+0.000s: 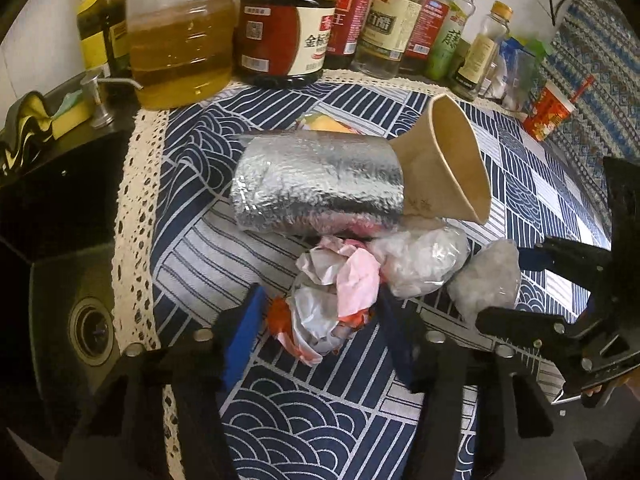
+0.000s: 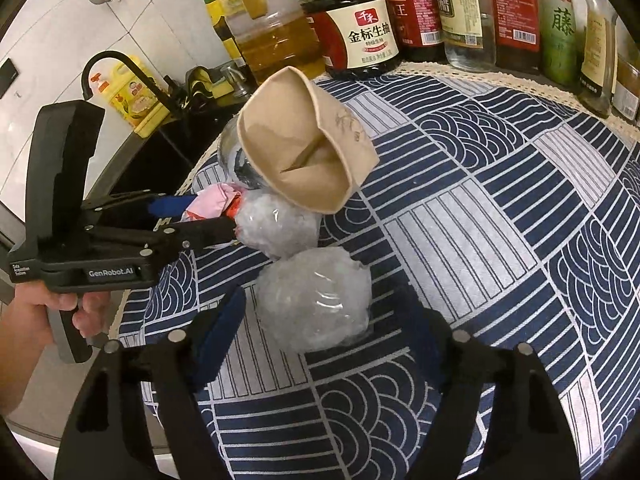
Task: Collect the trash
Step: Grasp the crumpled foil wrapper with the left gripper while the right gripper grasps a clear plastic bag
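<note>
The left gripper (image 1: pixel 320 316) has its jaws closed on a crumpled pink-and-white wrapper (image 1: pixel 340 300) lying on the patterned cloth (image 1: pixel 520 184) that covers the surface. The right gripper (image 2: pixel 320 320) has its jaws around a ball of clear plastic (image 2: pixel 316 304), both pads against its sides. A second plastic ball (image 2: pixel 280 224) sits just beyond, touching a crushed paper cup (image 2: pixel 308 156) that leans on a silver foil roll (image 1: pixel 316 184). Sauce bottles (image 1: pixel 360 20) stand along the back edge.
</note>
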`<state>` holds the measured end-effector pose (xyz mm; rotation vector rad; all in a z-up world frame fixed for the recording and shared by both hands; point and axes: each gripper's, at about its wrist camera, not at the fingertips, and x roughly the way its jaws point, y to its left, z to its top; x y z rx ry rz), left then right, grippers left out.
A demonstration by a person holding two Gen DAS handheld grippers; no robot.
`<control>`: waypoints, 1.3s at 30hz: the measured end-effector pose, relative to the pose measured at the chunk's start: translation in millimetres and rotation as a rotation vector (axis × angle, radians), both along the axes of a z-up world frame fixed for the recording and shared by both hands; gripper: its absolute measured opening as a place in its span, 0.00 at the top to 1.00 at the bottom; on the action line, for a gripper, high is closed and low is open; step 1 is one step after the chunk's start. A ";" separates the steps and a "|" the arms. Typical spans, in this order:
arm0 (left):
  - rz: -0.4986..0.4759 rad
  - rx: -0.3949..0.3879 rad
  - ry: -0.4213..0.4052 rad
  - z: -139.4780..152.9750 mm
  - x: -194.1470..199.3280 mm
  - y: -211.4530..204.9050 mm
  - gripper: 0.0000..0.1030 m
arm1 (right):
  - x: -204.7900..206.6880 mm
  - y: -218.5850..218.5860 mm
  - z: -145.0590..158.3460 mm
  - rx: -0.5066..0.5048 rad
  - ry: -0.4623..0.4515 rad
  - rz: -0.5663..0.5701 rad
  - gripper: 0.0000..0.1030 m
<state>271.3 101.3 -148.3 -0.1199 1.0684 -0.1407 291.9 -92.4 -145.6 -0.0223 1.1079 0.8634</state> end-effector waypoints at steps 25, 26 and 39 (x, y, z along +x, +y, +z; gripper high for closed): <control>0.051 -0.035 -0.045 11.0 -27.7 1.4 0.63 | -14.7 -8.0 12.1 0.014 -0.028 -0.011 0.47; 0.053 -0.034 -0.046 11.6 -29.8 1.5 0.63 | -16.3 -8.5 13.1 0.013 -0.031 -0.011 0.47; 0.091 -0.069 -0.092 28.4 -89.6 -4.6 0.63 | -57.1 -13.4 30.1 0.009 -0.067 0.000 0.47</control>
